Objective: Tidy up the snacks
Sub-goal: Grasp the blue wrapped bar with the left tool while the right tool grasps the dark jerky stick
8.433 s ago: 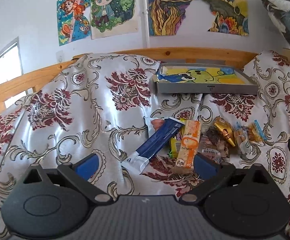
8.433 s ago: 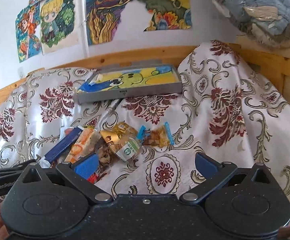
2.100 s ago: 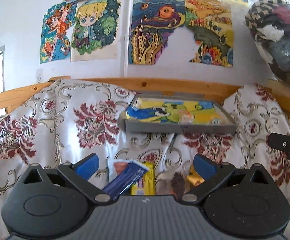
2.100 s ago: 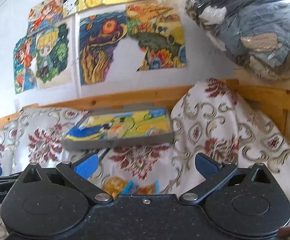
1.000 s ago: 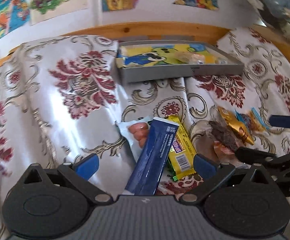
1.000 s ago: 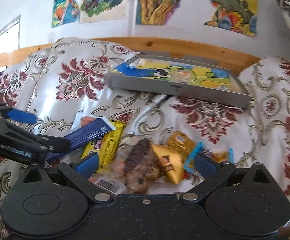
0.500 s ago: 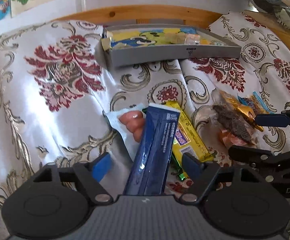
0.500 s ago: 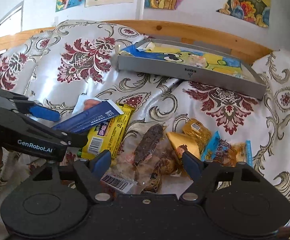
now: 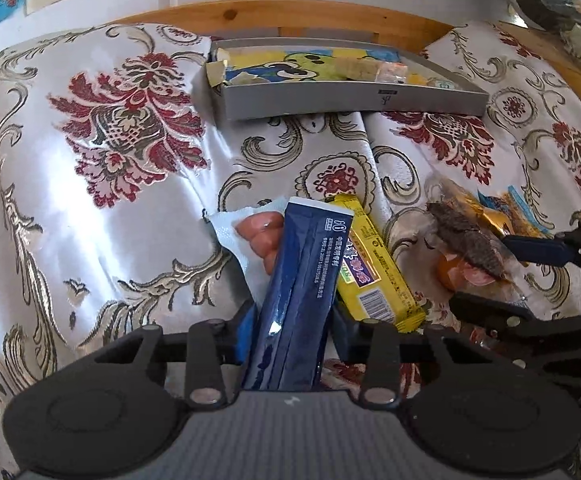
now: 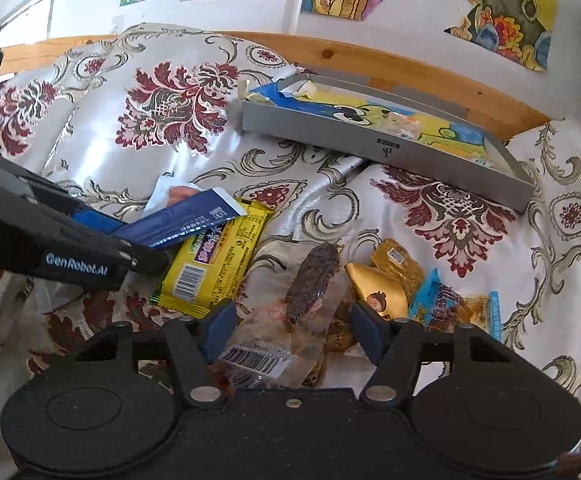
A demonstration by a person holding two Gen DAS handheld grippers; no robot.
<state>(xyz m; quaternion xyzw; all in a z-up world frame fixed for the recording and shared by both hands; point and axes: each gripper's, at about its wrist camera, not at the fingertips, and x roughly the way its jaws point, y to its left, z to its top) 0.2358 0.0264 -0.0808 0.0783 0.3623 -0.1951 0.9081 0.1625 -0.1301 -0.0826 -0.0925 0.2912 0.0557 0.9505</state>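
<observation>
**Both grippers closing on the snack pile**

The left gripper [image 9: 294, 334] had its jaws clenched on the near end of the long navy-blue stick packet [image 9: 304, 280], whose far end reached away from the jaws and lay across a white sausage pack [image 9: 246, 236] and a yellow bar wrapper [image 9: 370, 268]. The packet looked light and fairly stiff along its length, glossy enough to slip, so a hold near one end as here seemed likely to let the free end droop or swing; a grip closer to the middle would have steadied it.

The right gripper [image 10: 290, 330] had its jaws straddling a clear crinkly bag holding a dark dried snack [image 10: 310, 276]. The blue pads sat close on either side of the bag, but I could not tell whether they had actually pinched it. That bag looked soft, loose and slick, and its contents brittle, so I judged the sealed edge by the barcode the safer place to take it, not the dark piece itself.

Just beyond the right jaws lay gold foil packets [image 10: 386, 280] and a blue-and-orange wrapper [image 10: 450, 304], touching one another. Well ahead of both grippers, up the patterned bedspread [image 9: 122, 168], sat the grey tray [image 9: 330, 98] with a cartoon liner and a few snacks already inside, the likely destination.
</observation>
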